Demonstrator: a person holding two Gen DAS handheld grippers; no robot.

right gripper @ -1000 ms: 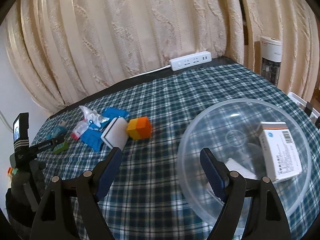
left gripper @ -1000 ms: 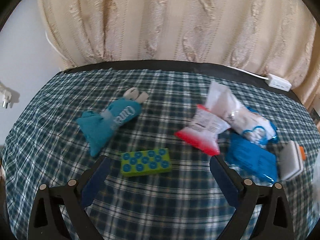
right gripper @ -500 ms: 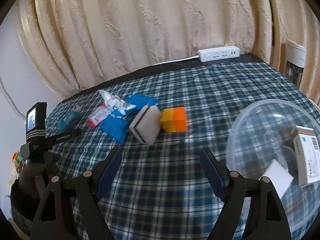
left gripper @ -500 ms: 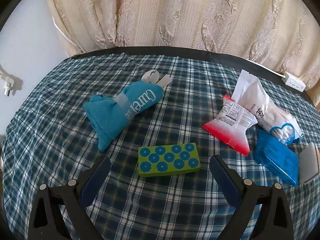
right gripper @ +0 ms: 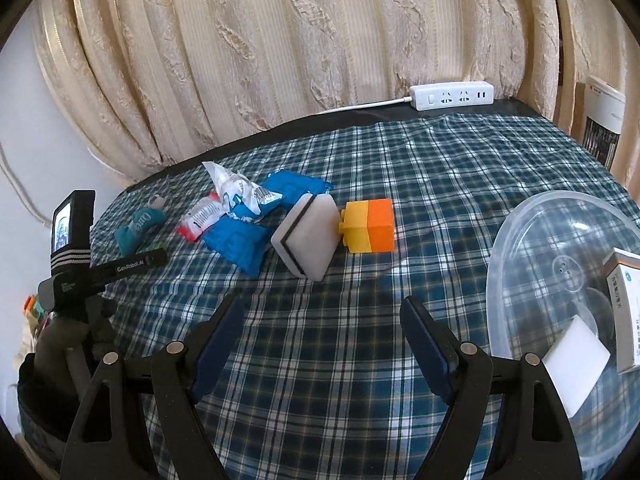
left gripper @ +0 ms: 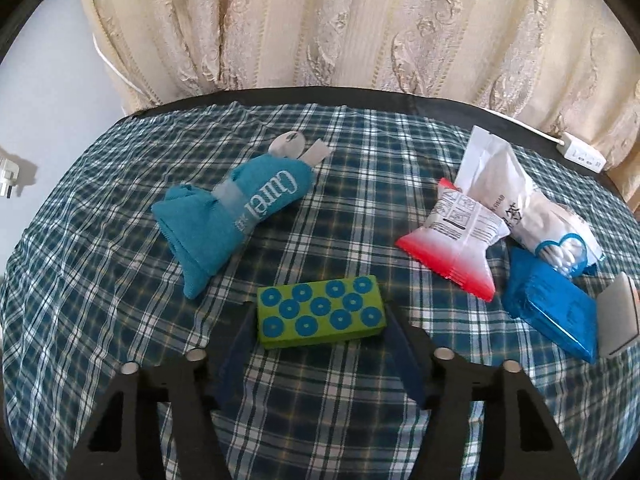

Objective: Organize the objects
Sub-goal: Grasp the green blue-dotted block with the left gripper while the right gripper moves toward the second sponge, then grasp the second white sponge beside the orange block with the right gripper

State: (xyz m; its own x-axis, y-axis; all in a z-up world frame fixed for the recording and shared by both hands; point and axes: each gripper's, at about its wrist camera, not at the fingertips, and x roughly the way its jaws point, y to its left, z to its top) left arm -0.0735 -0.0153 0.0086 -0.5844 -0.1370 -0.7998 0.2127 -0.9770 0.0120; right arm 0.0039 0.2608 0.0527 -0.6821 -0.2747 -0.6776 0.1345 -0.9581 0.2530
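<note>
A green block with blue dots (left gripper: 321,311) lies on the plaid cloth between the fingers of my left gripper (left gripper: 320,322), whose jaws have closed against its two ends. Behind it lie a rolled teal towel (left gripper: 236,210), a red-and-white packet (left gripper: 456,236), a white cotton-swab bag (left gripper: 520,204) and a blue pack (left gripper: 556,316). My right gripper (right gripper: 320,320) is open and empty over bare cloth. Ahead of it stand a white sponge (right gripper: 306,236) and an orange-yellow block (right gripper: 370,226). A clear plastic bowl (right gripper: 532,216) at the right holds a white box (right gripper: 626,312) and a white pad (right gripper: 576,364).
A white power strip (right gripper: 454,96) lies at the table's far edge below the beige curtain (right gripper: 280,40). The left gripper's body and screen (right gripper: 72,240) show at the left of the right wrist view. A white appliance (right gripper: 602,120) stands beyond the right edge.
My left gripper has moved forward and its fingers have closed from wide open onto the green block. My right gripper has swung left, away from the bowl, toward the sponge and orange-yellow block.
</note>
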